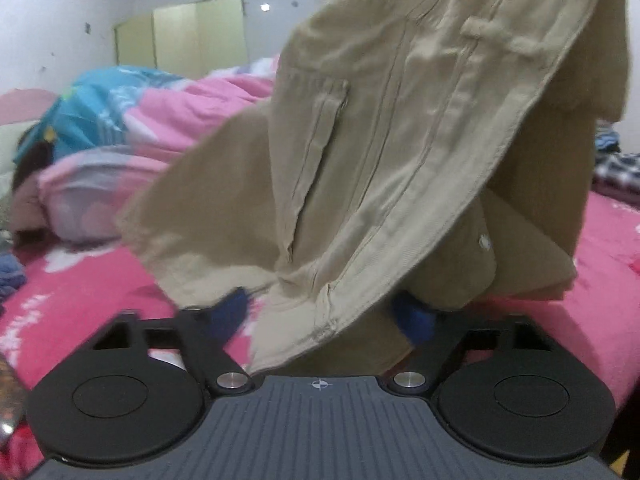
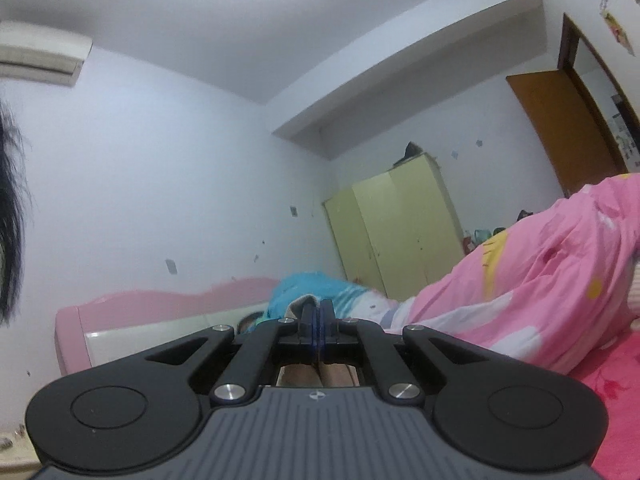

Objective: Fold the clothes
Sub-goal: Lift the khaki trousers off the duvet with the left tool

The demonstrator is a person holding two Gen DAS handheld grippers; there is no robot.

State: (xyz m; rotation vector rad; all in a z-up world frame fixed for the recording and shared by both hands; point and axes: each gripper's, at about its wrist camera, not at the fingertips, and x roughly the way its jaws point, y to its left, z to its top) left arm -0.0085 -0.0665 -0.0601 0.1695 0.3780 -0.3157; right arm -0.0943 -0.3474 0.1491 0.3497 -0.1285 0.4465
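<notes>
Beige trousers [image 1: 400,140] hang down from the upper right in the left wrist view, above the pink bed sheet [image 1: 80,292]. Their waistband, with belt loops and a button, faces the camera. My left gripper [image 1: 324,312] sits at the lower hem of that waistband. Its blue pads [image 1: 236,308] stand apart on either side of the cloth and do not press on it. In the right wrist view my right gripper [image 2: 318,308] is raised toward the wall and shut. A bit of the beige trousers [image 2: 298,304] shows at its tips and more hangs under it.
A bunched pink quilt [image 1: 192,108] [image 2: 540,272] and a blue quilt [image 1: 92,100] lie further back on the bed. A pale green wardrobe [image 2: 396,232] stands against the wall. Checked clothes [image 1: 616,172] are piled at the right. Dark hair [image 2: 10,208] hangs at the left edge.
</notes>
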